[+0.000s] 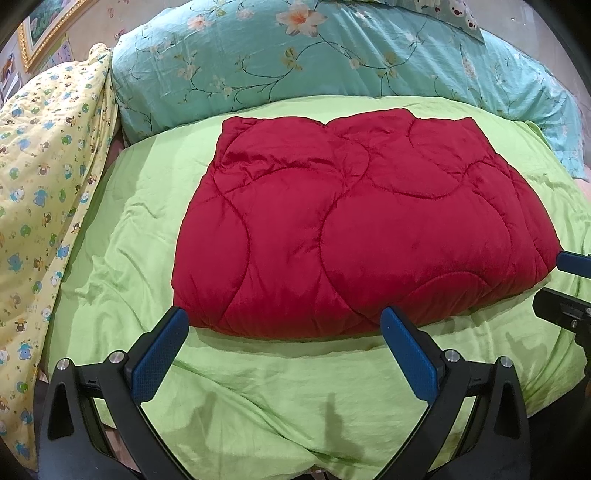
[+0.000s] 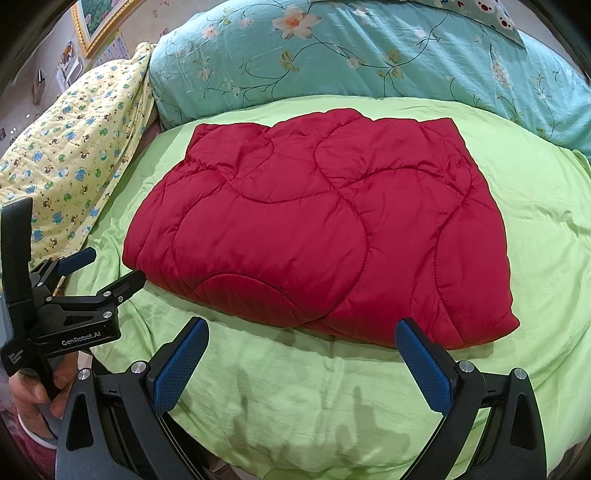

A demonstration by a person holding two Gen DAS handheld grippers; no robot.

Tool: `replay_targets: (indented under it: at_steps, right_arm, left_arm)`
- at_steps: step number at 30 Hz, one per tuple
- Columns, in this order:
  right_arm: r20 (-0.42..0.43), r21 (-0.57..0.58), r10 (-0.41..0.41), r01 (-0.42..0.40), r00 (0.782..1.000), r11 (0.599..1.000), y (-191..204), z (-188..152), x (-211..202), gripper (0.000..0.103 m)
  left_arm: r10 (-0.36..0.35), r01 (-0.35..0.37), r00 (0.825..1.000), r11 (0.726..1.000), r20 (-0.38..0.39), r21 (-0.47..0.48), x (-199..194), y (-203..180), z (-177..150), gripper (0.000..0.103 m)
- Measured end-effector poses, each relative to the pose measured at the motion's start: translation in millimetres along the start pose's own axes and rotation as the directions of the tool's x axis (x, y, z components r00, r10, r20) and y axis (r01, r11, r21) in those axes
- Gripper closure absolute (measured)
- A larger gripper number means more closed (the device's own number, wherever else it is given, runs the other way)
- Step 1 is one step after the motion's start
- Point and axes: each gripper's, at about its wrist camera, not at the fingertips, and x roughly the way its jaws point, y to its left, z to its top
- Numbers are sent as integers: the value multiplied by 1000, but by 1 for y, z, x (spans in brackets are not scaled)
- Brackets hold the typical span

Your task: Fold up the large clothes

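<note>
A red quilted garment (image 1: 354,225) lies folded into a thick rectangle on the green bedspread (image 1: 258,387); it also shows in the right wrist view (image 2: 325,236). My left gripper (image 1: 284,317) is open and empty, its fingertips just short of the garment's near edge. It shows from the side in the right wrist view (image 2: 110,266). My right gripper (image 2: 301,328) is open and empty, just short of the garment's near edge. Its fingers (image 1: 569,262) show at the right edge of the left wrist view.
A teal floral quilt (image 1: 332,55) is piled behind the garment. A yellow printed quilt (image 1: 44,192) lies along the left. The green bedspread (image 2: 295,406) spreads around the garment. A framed picture (image 2: 96,22) hangs on the wall at back left.
</note>
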Motion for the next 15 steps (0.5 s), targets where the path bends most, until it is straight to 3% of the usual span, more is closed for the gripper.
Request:
replay_targets:
  at_steps: [9, 15]
  right_arm:
    - [-4, 8, 6, -6, 1000, 1000, -3, 1, 3, 1]
    - [-5, 19, 21, -20, 1000, 1000, -7, 1, 7, 1]
  left_arm:
    - [-10, 10, 1000, 1000, -8, 1, 6, -3, 3, 0]
    - [-58, 58, 998, 998, -5, -6, 6, -9, 7, 0]
